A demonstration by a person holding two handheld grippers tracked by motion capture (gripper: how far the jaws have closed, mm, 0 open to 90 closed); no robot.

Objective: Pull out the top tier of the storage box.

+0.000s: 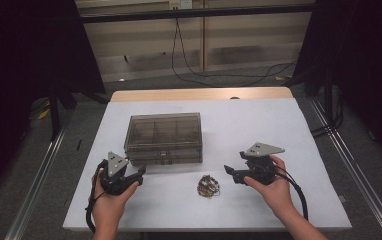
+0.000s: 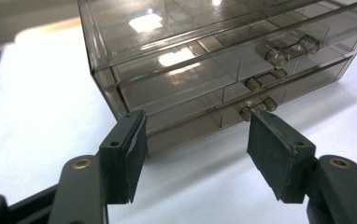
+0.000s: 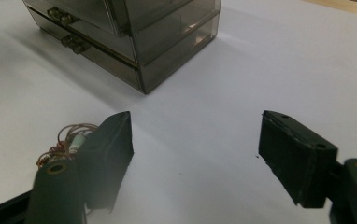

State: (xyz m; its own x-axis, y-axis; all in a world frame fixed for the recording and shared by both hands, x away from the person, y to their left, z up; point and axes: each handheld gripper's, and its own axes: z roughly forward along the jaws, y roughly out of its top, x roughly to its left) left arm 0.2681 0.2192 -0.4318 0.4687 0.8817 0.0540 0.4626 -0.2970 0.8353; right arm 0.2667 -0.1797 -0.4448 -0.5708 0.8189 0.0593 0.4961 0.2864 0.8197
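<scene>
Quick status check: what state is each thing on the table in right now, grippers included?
Drawer box: upright on the white sheet, all drawers shut.
Jewellery pile: tangled heap, loose on the sheet in front of the box, untouched.
Left gripper: open, empty, aimed at the box's lower front corner.
Right gripper: open, empty, beside the pile.

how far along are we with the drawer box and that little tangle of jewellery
Nothing looks done yet: the smoky drawer box has its drawers shut, and the jewellery tangle lies loose on the white tabletop. In hand: nothing; left tongs face the drawers, right tongs hover beside the tangle, both open. Any picking up or opening remains.
</scene>
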